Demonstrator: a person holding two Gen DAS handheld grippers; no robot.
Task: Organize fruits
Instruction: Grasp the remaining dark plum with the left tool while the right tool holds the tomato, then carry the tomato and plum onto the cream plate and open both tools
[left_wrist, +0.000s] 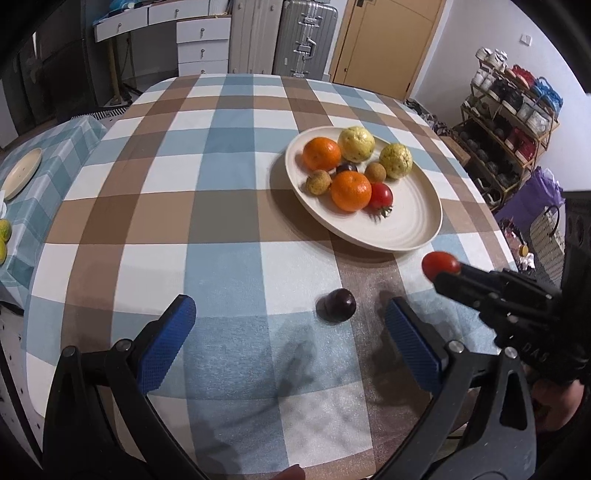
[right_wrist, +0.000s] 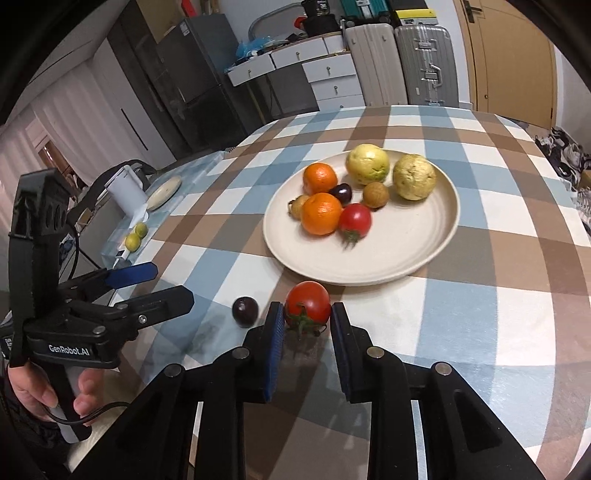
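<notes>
R gripper (right_wrist: 307, 314) is clamped on a tomato (right_wrist: 307, 304) just off the plate (right_wrist: 406, 258) rim nr the table's near edge, L gripper (left_wrist: 291, 325) wide apart by a loose plum (left_wrist: 337, 302); tomato prob soft, light, bruisable, so hold its sides gently.

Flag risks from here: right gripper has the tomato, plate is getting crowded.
1. The tomato sits at the tips of the right gripper; it could slip, or bruise if squeezed harder.
2. Fruit fills the far half of the plate, so a careless drop may knock the tomato already on the plate rolling.
3. The loose dark plum lies near the open left gripper, which could nudge it away.
</notes>
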